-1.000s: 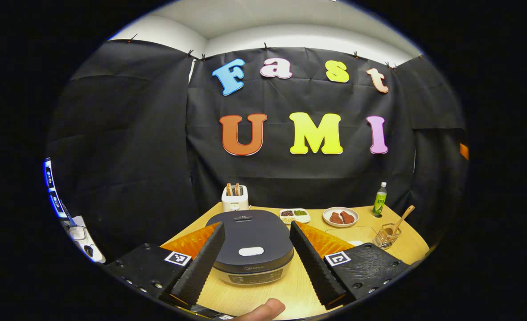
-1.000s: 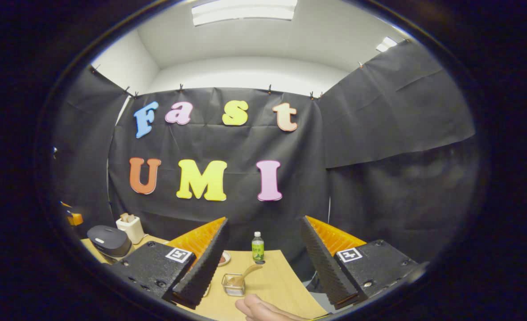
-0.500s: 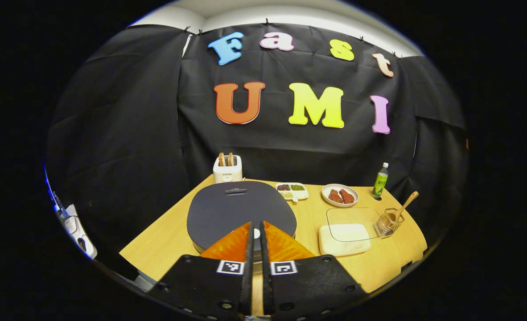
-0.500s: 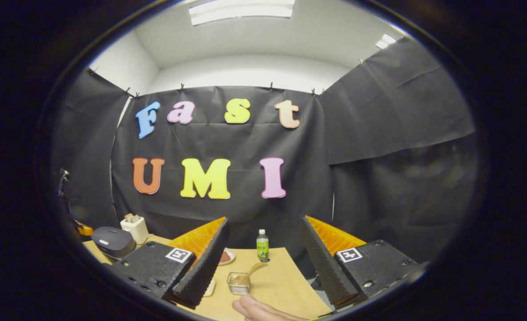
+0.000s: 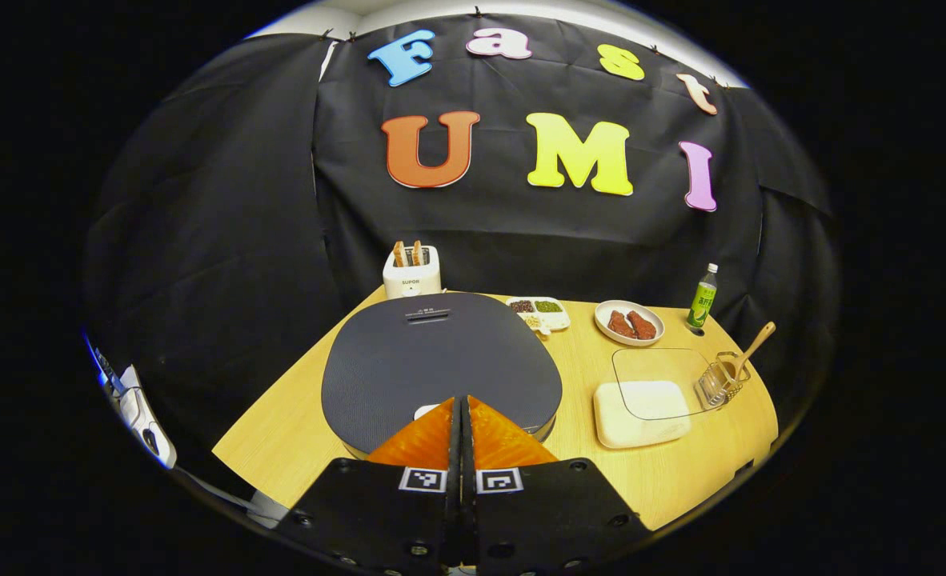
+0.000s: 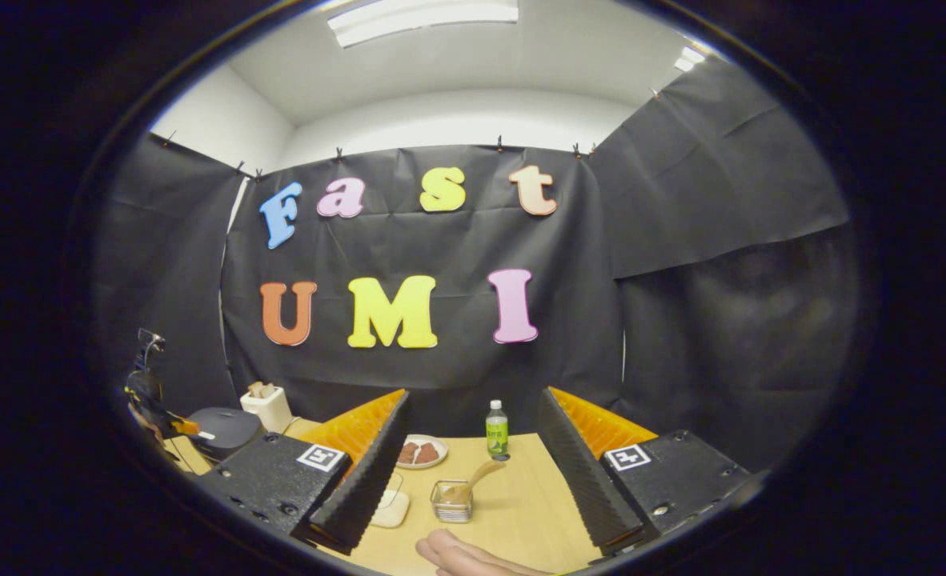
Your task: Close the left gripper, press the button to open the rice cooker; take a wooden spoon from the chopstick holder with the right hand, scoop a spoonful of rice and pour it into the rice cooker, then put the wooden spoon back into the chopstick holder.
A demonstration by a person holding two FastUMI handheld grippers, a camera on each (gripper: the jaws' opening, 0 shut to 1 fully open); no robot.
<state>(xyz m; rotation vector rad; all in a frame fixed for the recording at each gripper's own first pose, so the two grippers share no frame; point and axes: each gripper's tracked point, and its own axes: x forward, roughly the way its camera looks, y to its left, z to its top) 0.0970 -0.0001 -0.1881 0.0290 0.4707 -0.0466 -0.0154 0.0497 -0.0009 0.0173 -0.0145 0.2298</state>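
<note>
One wooden spoon (image 6: 479, 475) leans in the clear square chopstick holder (image 6: 451, 502), between the right gripper's (image 6: 473, 472) wide, empty jaws. Left gripper (image 5: 462, 420) jaws are pressed together over the dark grey round rice cooker's (image 5: 439, 360) lid, holding nothing.

Left gripper view: rice cooker (image 5: 441, 368) sat front-left on table (image 5: 665, 480), toaster (image 5: 411, 272) behind it. Right of toaster along the back: divided dish (image 5: 539, 311), plate (image 5: 629, 322), bottle (image 5: 703, 297). Rice container (image 5: 641, 400) sat right of cooker, chopstick holder (image 5: 721, 384) just right of it, wooden spoon (image 5: 753, 349) standing in holder.
</note>
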